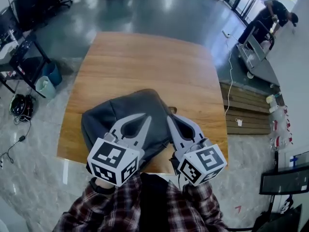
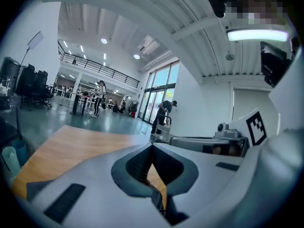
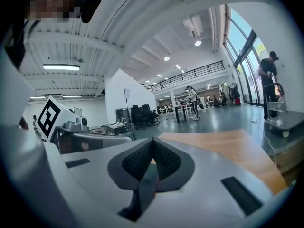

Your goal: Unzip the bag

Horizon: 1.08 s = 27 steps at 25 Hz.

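Jaws pressed together tip to tip, the left gripper (image 1: 146, 118) and the right gripper (image 1: 170, 118) hang side by side over the near half of a dark grey bag (image 1: 137, 99). In each gripper's own view the ribbed pads meet at the point. Only a dark sliver and a speck of red show in the slot below them, most likely the bag seen through the gap rather than anything gripped. The person's plaid sleeves (image 1: 120, 211) frame the scene at 6 o'clock. The bag lies slumped at the person's 12 o'clock, on the 6 o'clock edge of a wooden table (image 1: 145, 52). The left gripper crosses its 7 o'clock corner and the right its 5 o'clock corner. No line of zip teeth can be made out on the fabric. A small brownish tab (image 1: 172, 110) at the bag's 3 o'clock edge may be a pull or a strap end, but it is too small to tell. As far as the task can be judged, the scene fits either a bag zipped shut or one already opened and let go; neither gripper has hold of a pull. Beyond the table, blue bins (image 1: 48, 79) stand at 10 o'clock on the polished floor. At 2 o'clock a bystander (image 1: 273, 13) bends over a trolley (image 1: 253, 54).
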Motion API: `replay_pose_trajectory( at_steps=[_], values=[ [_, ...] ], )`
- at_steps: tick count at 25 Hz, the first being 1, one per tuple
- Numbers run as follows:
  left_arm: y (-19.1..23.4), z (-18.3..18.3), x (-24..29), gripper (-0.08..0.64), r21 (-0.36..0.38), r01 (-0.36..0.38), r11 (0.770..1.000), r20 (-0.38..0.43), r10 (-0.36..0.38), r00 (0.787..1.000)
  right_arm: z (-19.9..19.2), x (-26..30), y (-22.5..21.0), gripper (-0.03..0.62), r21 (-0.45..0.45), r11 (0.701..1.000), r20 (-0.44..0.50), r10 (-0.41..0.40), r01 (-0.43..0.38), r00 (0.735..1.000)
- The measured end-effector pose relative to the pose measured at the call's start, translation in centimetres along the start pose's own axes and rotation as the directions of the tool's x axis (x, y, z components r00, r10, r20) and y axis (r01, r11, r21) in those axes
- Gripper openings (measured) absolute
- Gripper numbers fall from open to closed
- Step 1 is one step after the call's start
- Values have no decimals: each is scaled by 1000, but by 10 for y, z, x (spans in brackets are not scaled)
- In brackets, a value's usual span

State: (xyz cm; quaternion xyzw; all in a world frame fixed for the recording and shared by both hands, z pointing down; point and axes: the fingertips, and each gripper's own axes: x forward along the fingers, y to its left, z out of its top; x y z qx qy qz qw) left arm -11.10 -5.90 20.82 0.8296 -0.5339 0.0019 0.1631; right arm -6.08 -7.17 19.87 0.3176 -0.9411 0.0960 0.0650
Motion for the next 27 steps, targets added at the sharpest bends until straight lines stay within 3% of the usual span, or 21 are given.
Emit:
replay_pose_trajectory(
  at_steps=[9, 27],
  values=[
    [-17, 7, 4, 6, 19, 35, 999, 27, -36, 999, 2, -2, 3, 11, 7, 1000, 11, 8, -8, 1000],
    [-36, 3, 18, 6, 48, 65, 997, 8, -65, 998, -3, -15, -6, 11, 40, 999, 24, 10, -11, 1000]
  ],
)
